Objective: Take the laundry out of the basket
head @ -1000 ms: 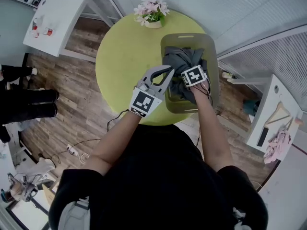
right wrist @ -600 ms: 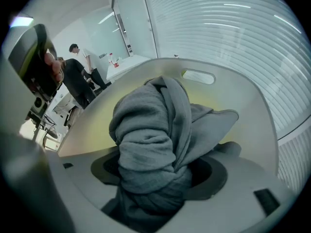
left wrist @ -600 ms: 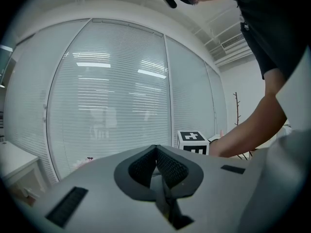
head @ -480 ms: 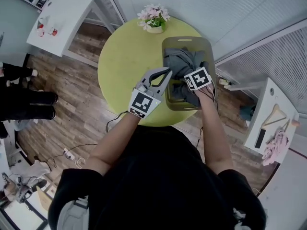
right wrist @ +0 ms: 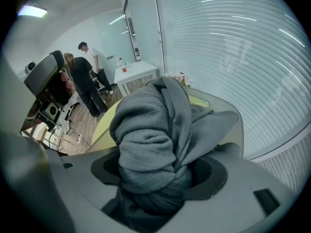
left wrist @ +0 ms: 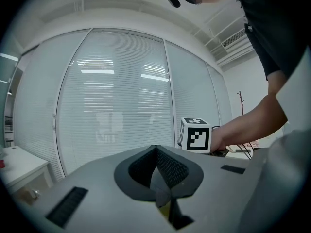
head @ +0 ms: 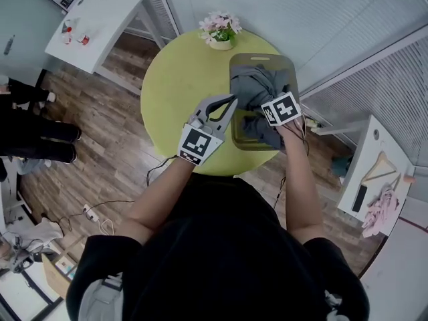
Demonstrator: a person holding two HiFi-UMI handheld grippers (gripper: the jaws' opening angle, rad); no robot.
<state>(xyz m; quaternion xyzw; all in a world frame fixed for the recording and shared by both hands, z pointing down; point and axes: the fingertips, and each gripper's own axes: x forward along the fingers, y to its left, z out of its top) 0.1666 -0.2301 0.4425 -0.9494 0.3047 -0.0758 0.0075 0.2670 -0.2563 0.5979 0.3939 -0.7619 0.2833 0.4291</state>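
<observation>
head view: one round yellow-green surface [head: 180, 79] fills the upper middle of the frame. on it stand one flower pot [head: 221, 29] at its top edge and one basket [head: 292, 79] at its right side. one grey garment [head: 254, 85] lies bunched in the basket. there are two tongs. the left tongs [head: 232, 101] hang above the surface just left of the basket. the right tongs [head: 275, 105] point down into the basket, onto the garment.

left gripper view: the left tongs' jaws meet at their tips in the lower middle, with nothing between them. the right tongs' marker cube shows right of centre.

right gripper view: the right tongs' jaws stand wide but clamped on a thick twisted wad of the garment in the centre. the rest of it trails back into the basket at the right. two people [right wrist: 86, 77] stand in the upper left.
</observation>
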